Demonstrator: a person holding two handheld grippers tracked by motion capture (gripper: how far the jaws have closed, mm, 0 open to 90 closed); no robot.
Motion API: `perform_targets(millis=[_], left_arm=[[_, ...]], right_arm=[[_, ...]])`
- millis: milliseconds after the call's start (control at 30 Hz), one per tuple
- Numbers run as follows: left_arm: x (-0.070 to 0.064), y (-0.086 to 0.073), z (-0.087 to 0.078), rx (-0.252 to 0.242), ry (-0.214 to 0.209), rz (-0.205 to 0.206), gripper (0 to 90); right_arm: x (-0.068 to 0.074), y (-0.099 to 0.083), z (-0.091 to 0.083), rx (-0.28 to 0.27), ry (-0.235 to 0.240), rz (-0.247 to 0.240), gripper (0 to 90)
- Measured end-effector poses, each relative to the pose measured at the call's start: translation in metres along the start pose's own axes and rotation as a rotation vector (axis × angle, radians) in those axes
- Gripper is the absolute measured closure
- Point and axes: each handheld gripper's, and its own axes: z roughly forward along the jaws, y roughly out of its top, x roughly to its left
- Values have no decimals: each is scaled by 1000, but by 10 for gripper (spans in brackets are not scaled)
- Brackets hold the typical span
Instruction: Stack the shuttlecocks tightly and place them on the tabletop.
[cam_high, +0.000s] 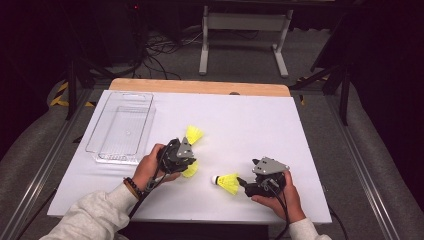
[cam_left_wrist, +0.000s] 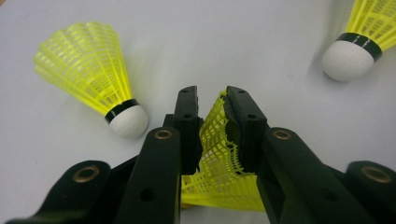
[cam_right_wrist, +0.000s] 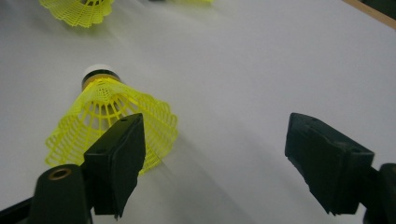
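Our left gripper (cam_high: 186, 161) pinches a yellow shuttlecock's skirt (cam_left_wrist: 219, 158) near the desk (cam_high: 260, 120) centre. Our right gripper (cam_high: 244, 184), jaws spread, sits at four o'clock, a second shuttlecock (cam_high: 227, 183) just at its nine o'clock.

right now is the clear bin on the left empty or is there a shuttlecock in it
Empty. The clear bin shows only its bare bottom in the high view; the yellow shuttlecocks lie outside it on the white table.

L gripper (cam_high: 186, 161) jaws clamped tight, R gripper (cam_high: 243, 183) jaws spread wide
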Motion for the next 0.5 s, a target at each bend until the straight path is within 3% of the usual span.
perform_targets(millis=[267, 433, 500], left_arm=[[2, 8, 7, -17, -32, -24, 727], [11, 6, -13, -85, -18, -54, 607], [17, 3, -27, -118, -48, -61, 543]], right_arm=[[0, -2, -2, -1, 5, 3, 218], [-2, -1, -9, -57, -16, 25, 236], [-3, 0, -13, -84, -28, 34, 237]])
